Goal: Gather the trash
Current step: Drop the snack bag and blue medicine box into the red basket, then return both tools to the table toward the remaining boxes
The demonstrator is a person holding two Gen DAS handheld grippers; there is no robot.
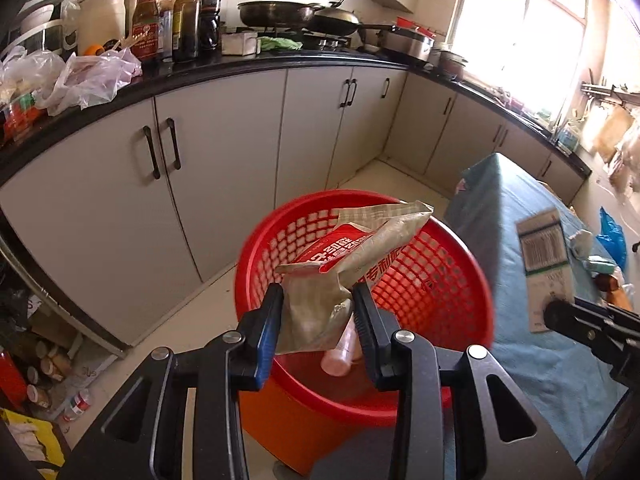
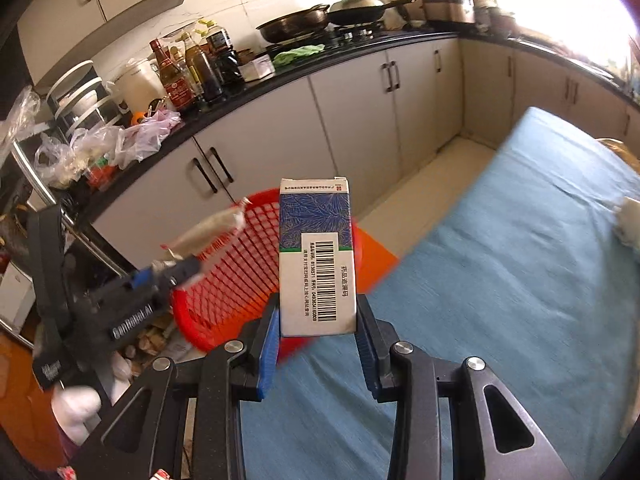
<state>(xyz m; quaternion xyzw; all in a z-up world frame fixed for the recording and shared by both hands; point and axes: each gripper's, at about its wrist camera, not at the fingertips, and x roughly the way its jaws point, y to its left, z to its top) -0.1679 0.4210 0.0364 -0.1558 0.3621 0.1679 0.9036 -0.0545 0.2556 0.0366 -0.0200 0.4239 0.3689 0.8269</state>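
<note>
Kraft-brown paper, crumpled and printed with a red panel of white characters we cannot read, forms the empty packet (image 1: 352,264) clamped in our left hand-held gripper (image 1: 318,316); its two black fingers (image 1: 268,320) with blue pads are closed partway, pinching the packet's lower end. The packet hangs directly above the mouth of the round red plastic lattice basket (image 1: 440,280), which stands on the pale floor beside the blue cloth-covered surface (image 1: 532,360). Inside the basket we see a pinkish cylindrical bottle (image 1: 340,356) lying on the bottom.

Our right hand-held gripper (image 2: 318,320) is clamped on a white-and-blue cardboard medicine box (image 2: 318,256), held upright between its blue pads, above the edge of the blue cloth (image 2: 500,280) and just beside the red basket (image 2: 224,280). The box bears a black barcode, the vertical heading 药品追溯码 and a long digit string too small for us to read reliably. In the right view the left hand-held gripper (image 2: 176,268) appears at left with white lettering on its body, blurred and not legible to us.

Behind, a black counter (image 1: 240,68) carries dark sauce bottles (image 1: 188,16) and clear plastic bags (image 1: 88,76).
</note>
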